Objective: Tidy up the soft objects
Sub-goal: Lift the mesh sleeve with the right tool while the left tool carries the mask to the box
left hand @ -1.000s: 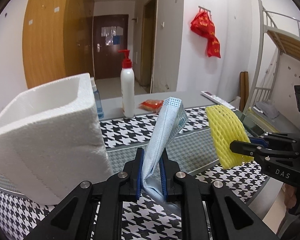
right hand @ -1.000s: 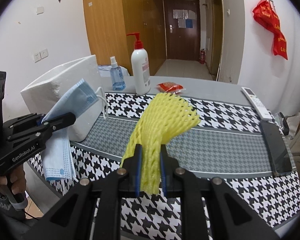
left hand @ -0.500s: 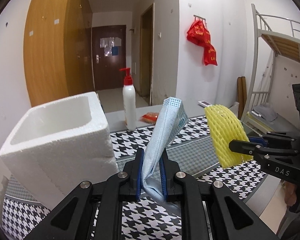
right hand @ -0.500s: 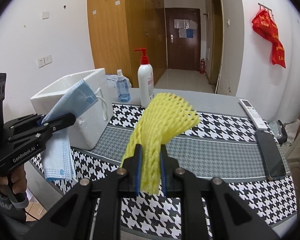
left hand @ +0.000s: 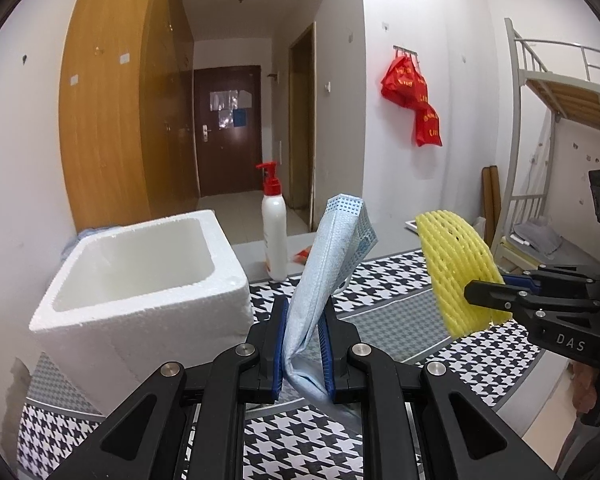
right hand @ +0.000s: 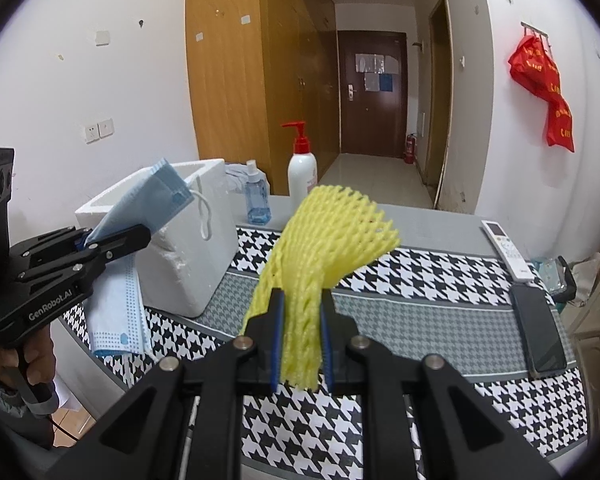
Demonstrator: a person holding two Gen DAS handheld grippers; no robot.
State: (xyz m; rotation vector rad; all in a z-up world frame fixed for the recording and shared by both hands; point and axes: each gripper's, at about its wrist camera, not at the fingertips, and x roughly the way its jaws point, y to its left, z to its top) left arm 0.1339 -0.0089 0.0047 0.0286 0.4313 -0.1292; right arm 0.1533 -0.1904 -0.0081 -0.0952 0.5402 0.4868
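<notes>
clamping blue mask (left hand: pixel 328 264) and yellow foam net (right hand: pixel 320 256) — only right view shows phone (right hand: pixel 540 328)

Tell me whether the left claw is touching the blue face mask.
Touching. The left wrist view shows the left claw shut on the blue face mask, both pads pressing its folded fabric.

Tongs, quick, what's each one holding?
Left tongs: shut on the blue face mask.
Right tongs: shut on the yellow foam net.
</notes>
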